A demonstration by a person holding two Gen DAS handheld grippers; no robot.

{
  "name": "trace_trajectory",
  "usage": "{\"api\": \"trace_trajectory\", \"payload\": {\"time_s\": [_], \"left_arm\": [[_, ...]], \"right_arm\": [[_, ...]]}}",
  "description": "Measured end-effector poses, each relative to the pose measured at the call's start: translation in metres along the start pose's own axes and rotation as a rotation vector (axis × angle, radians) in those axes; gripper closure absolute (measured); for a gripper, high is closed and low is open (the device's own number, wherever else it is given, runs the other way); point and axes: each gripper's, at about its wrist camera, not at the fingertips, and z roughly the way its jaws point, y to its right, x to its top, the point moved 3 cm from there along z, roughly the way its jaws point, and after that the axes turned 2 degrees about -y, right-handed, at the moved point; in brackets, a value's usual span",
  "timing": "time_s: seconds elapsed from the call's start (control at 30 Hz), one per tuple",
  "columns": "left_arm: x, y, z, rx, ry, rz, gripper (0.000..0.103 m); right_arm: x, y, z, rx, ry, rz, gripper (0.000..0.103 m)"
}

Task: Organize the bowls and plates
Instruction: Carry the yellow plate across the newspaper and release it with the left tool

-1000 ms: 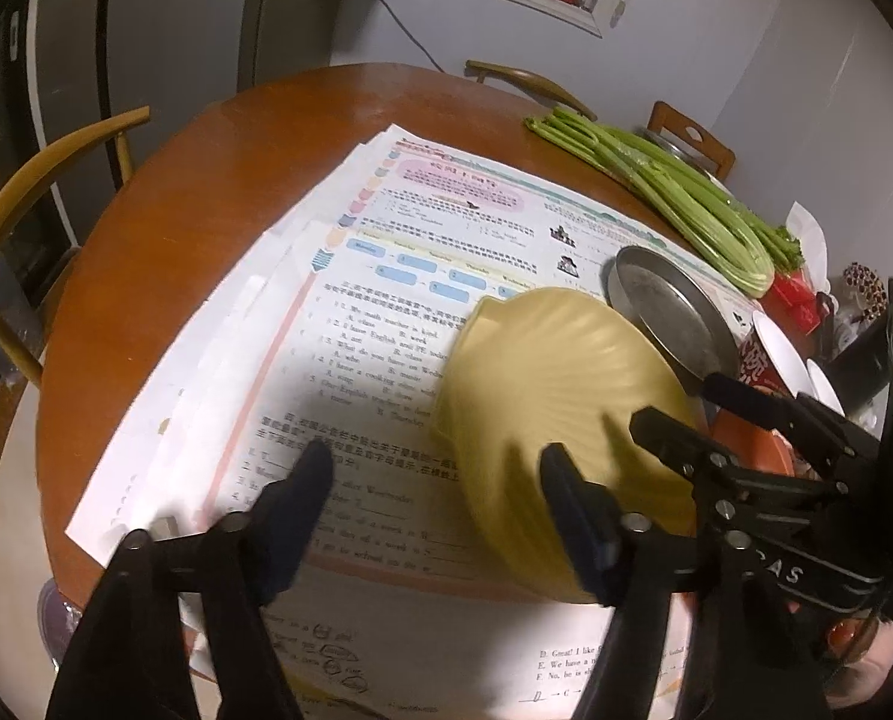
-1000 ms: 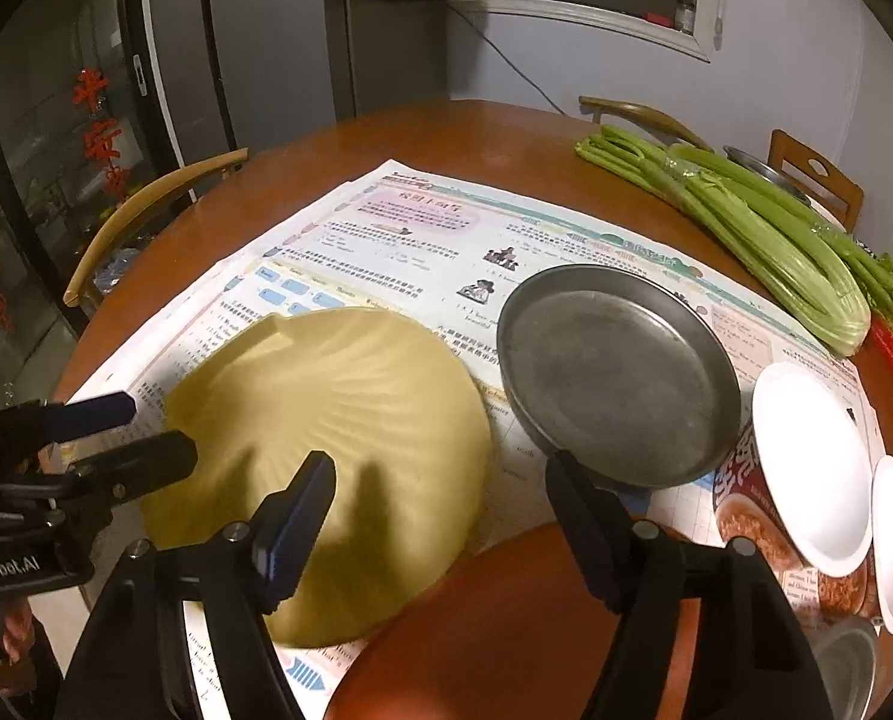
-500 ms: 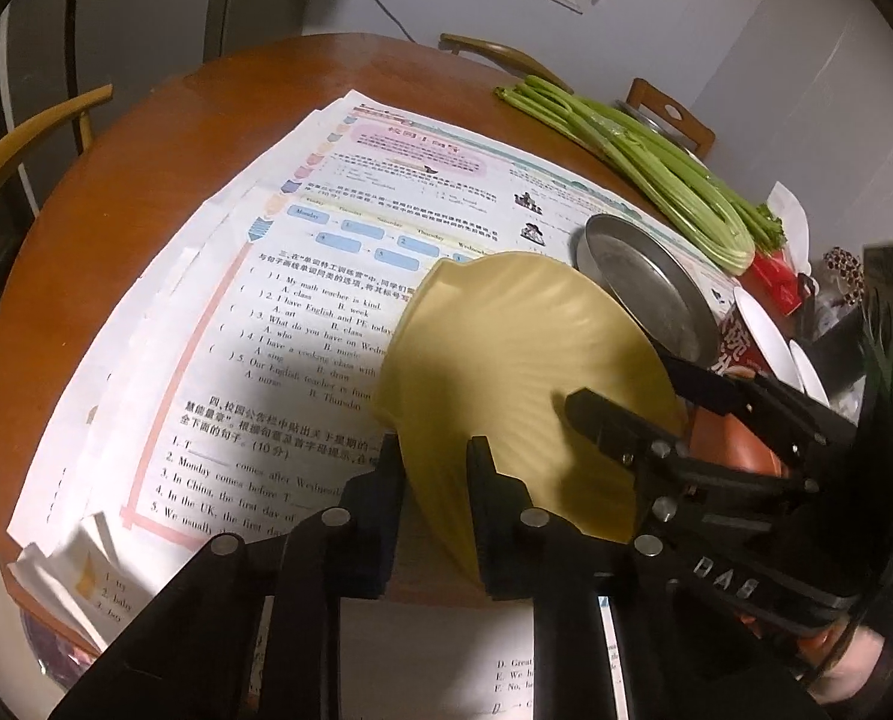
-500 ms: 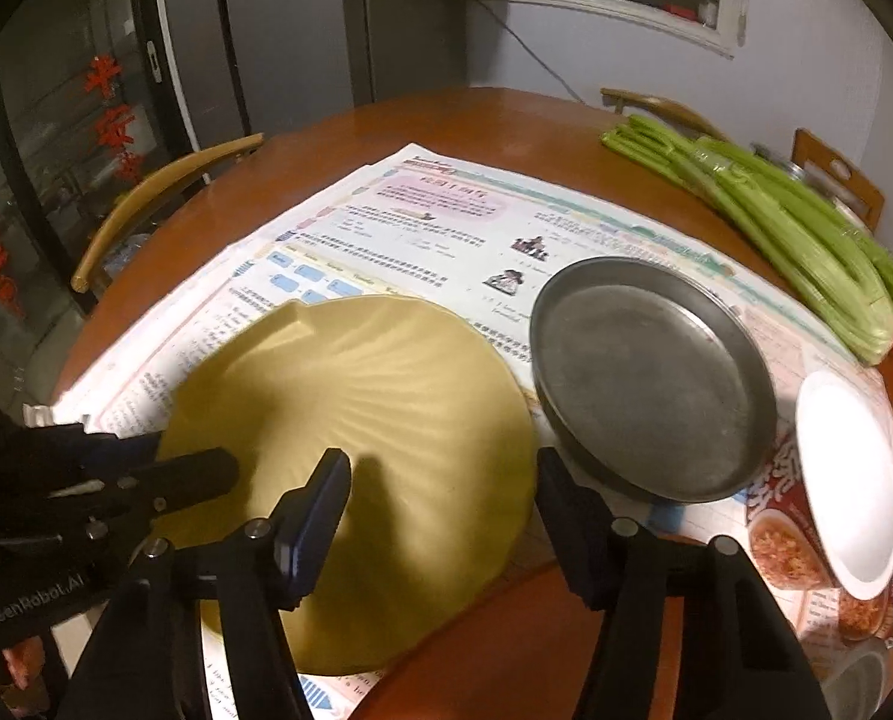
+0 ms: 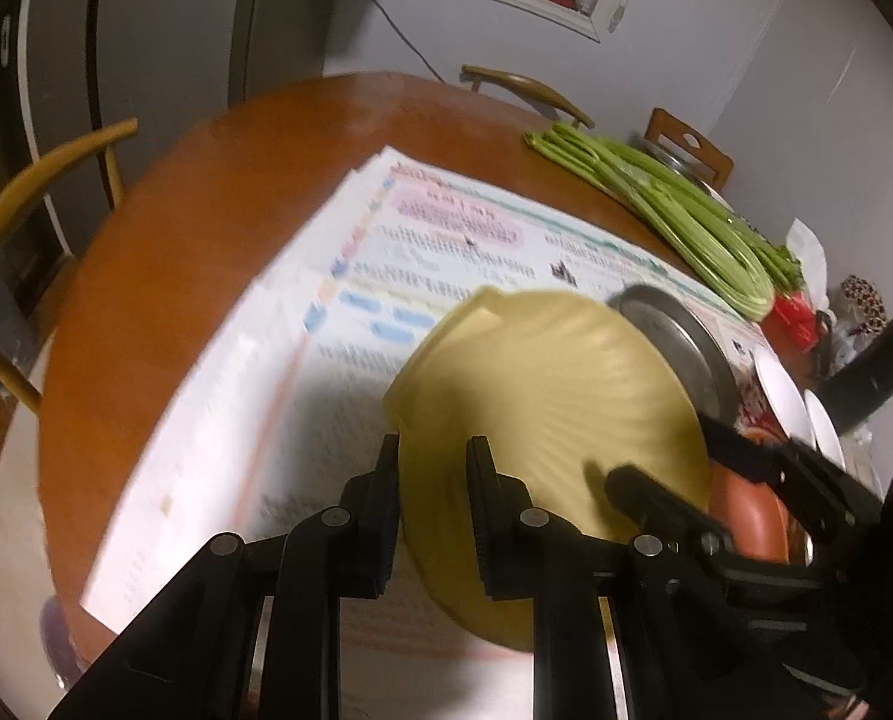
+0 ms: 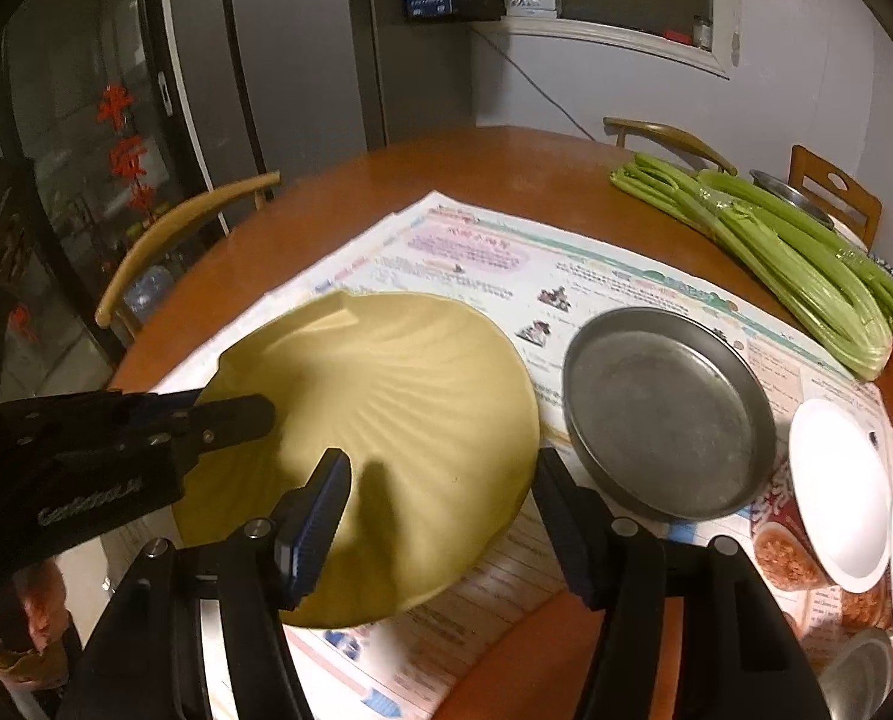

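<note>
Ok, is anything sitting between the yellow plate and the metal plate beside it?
Nothing visible. Only a strip of paper lies between the yellow plate and the metal plate. The left gripper and the right gripper both grip the yellow plate's rim.

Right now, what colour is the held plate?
Pale yellow, ribbed plate; clearest in the right wrist view.

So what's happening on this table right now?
A person with two handheld grippers is handling the yellow shell-shaped plate. The left gripper is clamped on its rim and the right gripper grips the opposite edge, tilting it over the paper-covered table. A metal plate lies just beside it.
</note>
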Motion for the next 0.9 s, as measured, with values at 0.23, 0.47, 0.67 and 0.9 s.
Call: {"api": "trace_trajectory", "payload": {"time_s": [0.23,0.47,0.67,0.9], "left_arm": [[0.028,-0.011,0.005,0.038,0.035,-0.012,0.082],[0.036,-0.023,0.028,0.064,0.003,-0.015,0.082],[0.035,-0.027,0.041,0.063,-0.016,-0.025,0.082],[0.035,-0.027,0.048,0.064,-0.030,-0.023,0.080]], "right_arm": [[0.015,-0.002,0.015,0.031,-0.009,0.065,0.040],[0.020,-0.004,0.030,0.043,-0.017,0.107,0.040],[0.020,-0.004,0.035,0.033,-0.027,0.108,0.040],[0.016,-0.005,0.040,0.033,-0.052,0.104,0.040]]}}
